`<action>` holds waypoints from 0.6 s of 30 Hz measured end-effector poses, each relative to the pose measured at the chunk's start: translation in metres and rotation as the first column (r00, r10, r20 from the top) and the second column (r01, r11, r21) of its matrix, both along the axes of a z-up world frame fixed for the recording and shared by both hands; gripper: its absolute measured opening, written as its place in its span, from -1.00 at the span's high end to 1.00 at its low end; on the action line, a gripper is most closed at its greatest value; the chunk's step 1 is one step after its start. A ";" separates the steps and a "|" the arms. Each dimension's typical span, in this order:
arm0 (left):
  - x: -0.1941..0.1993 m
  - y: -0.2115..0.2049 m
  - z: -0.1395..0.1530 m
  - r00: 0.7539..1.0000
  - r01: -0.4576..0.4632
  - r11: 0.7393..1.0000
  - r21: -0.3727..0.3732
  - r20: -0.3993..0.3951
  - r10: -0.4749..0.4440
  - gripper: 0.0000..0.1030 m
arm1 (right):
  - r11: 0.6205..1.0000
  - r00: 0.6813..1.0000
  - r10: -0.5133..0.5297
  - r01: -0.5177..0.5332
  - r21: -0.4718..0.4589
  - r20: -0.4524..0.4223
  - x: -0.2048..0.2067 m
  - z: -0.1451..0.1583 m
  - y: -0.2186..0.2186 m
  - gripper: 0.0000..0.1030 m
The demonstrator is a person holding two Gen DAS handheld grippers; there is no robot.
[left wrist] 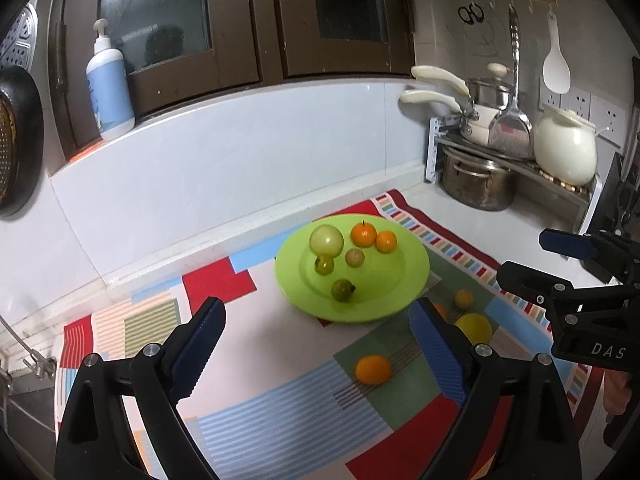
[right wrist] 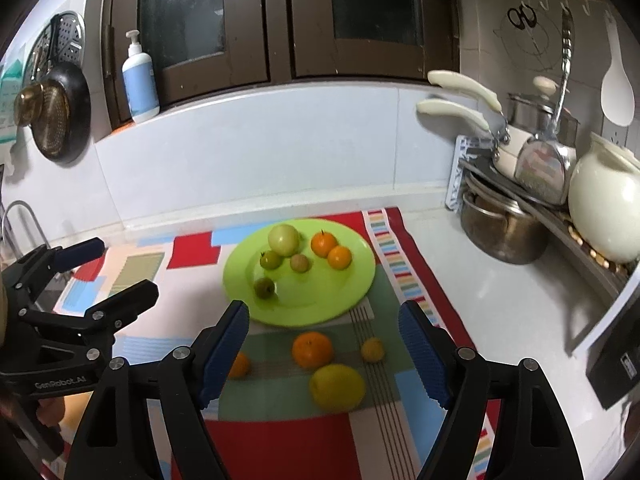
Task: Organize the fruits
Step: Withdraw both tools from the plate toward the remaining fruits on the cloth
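A green plate (left wrist: 404,292) (right wrist: 352,292) on a patterned cloth holds several fruits: a pale green apple (left wrist: 326,239) (right wrist: 283,239), two oranges (left wrist: 363,233) (right wrist: 323,242), small green fruits (left wrist: 343,290) (right wrist: 264,287). On the cloth in front lie an orange (left wrist: 373,369) (right wrist: 312,349), a big yellow fruit (left wrist: 476,328) (right wrist: 337,385), a small yellow fruit (left wrist: 463,298) (right wrist: 372,349) and another orange (right wrist: 240,365). My left gripper (left wrist: 316,348) is open and empty above the cloth. My right gripper (right wrist: 324,356) is open and empty above the loose fruits; it also shows in the left wrist view (left wrist: 532,264).
The patterned cloth (left wrist: 280,420) (right wrist: 280,440) covers the counter. A rack with pots (left wrist: 480,184) (right wrist: 500,228) and a white jar (left wrist: 564,148) (right wrist: 600,208) stands at the back right. A soap bottle (left wrist: 109,88) (right wrist: 139,80) is on the sill. A sink edge is at the left.
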State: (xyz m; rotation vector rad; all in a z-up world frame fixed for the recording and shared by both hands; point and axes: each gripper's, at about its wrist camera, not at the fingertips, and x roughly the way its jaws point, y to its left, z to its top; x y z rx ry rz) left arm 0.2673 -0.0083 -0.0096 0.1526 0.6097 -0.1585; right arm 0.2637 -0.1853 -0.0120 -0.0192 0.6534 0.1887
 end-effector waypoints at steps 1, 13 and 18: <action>-0.001 0.000 -0.003 1.000 0.001 1.000 0.000 -0.006 -0.001 -0.83 | 1.000 1.000 0.000 0.000 -0.002 -0.008 -0.001 -0.002 -0.001 -0.50; -0.007 -0.008 -0.044 0.995 0.038 0.999 0.007 -0.092 -0.037 -0.83 | 1.000 0.993 0.004 -0.007 -0.025 -0.115 -0.007 -0.043 -0.003 -0.50; -0.001 -0.013 -0.066 0.987 0.057 0.998 0.007 -0.150 -0.055 -0.83 | 1.000 0.983 -0.004 -0.001 -0.025 -0.186 -0.004 -0.068 -0.007 -0.50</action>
